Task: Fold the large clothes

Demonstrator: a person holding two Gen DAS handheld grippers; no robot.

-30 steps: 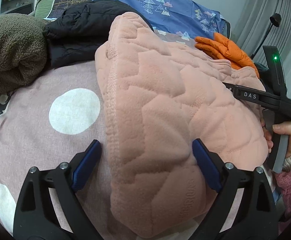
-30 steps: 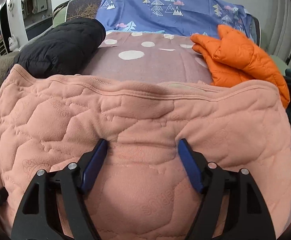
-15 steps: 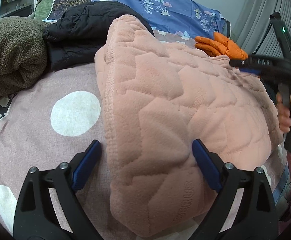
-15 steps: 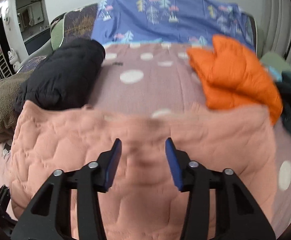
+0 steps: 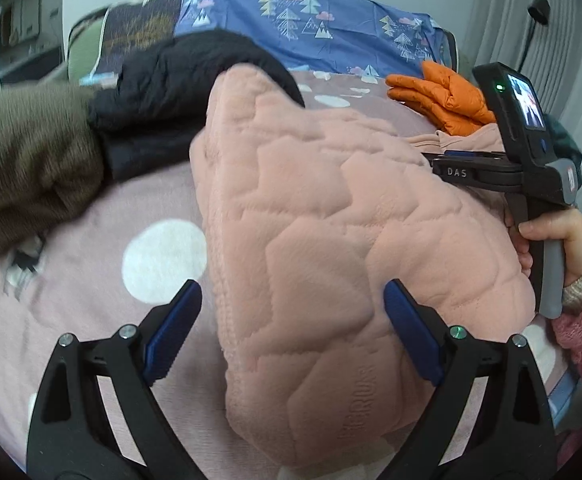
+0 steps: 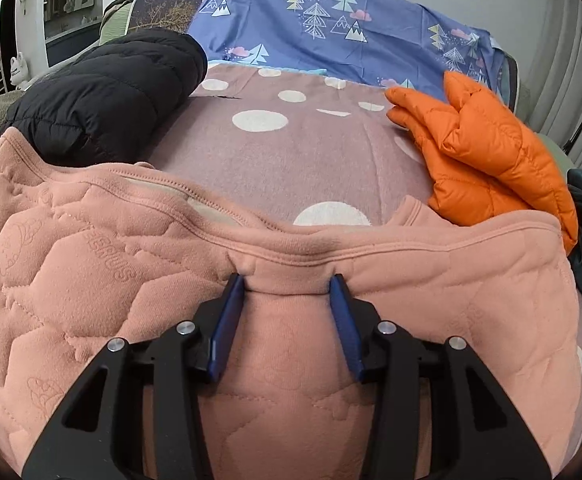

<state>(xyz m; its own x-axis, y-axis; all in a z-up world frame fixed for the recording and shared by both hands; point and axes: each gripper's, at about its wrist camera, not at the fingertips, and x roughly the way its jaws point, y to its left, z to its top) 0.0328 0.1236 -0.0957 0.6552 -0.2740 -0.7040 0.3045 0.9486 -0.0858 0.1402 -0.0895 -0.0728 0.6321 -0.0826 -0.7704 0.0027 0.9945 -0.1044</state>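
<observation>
Pink quilted garment [image 6: 139,280] lies folded, puffy, on dotted bedspread [image 6: 291,152]. Right gripper [image 6: 289,284] pinches its far hem, jaws nearly closed. Left gripper [image 5: 291,300] spread wide, straddling near-left edge, holding nothing.

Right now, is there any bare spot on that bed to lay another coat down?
Yes: the dotted blanket is bare in the middle, between the black jacket and the orange jacket, beyond the pink top. A smaller patch lies left of the pink top, below the brown fleece. The sides are crowded.
</observation>
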